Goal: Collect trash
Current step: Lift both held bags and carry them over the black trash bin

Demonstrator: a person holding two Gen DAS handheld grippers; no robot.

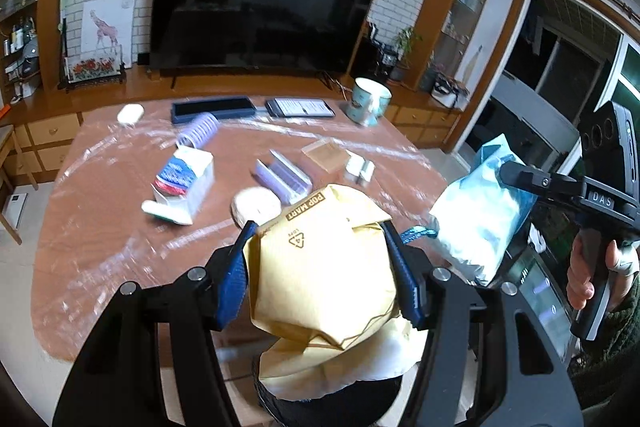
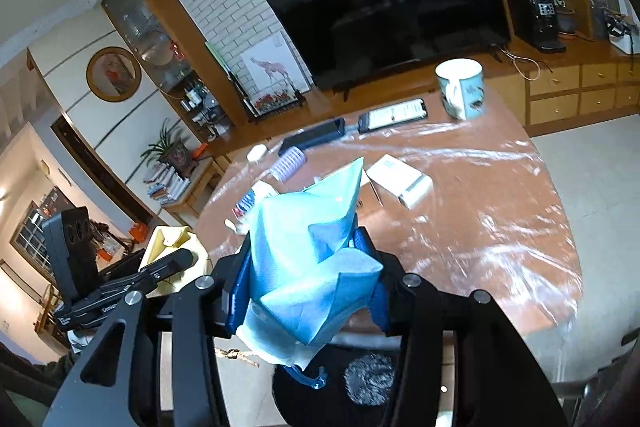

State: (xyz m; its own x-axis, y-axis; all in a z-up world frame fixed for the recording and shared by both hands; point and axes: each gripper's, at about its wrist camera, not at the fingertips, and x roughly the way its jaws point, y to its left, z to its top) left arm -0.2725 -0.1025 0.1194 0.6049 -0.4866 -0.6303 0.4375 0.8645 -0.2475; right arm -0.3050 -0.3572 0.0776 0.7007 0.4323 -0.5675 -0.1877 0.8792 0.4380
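Note:
My left gripper (image 1: 318, 231) is shut on a crumpled yellow POP MART mailer (image 1: 320, 275), its blue pads pressing both sides. The mailer hangs over a dark round bin (image 1: 328, 399) at the table's near edge. To its right, a hand carries my right gripper (image 1: 510, 169), which is shut on a crumpled light-blue bag (image 1: 476, 215). In the right wrist view the right gripper (image 2: 304, 243) pinches the blue bag (image 2: 308, 259) above the same bin (image 2: 320, 391). At the left of that view are the left gripper (image 2: 180, 261) and the yellow mailer (image 2: 168, 241).
The brown table (image 1: 100, 227) under clear plastic holds a mug (image 1: 370, 101), a phone (image 1: 300, 107), a dark case (image 1: 214, 109), a purple roller (image 1: 198, 129), a red and blue carton (image 1: 186, 183), a pale disc (image 1: 256, 205) and small boxes (image 1: 360, 169). A TV (image 1: 260, 11) stands behind.

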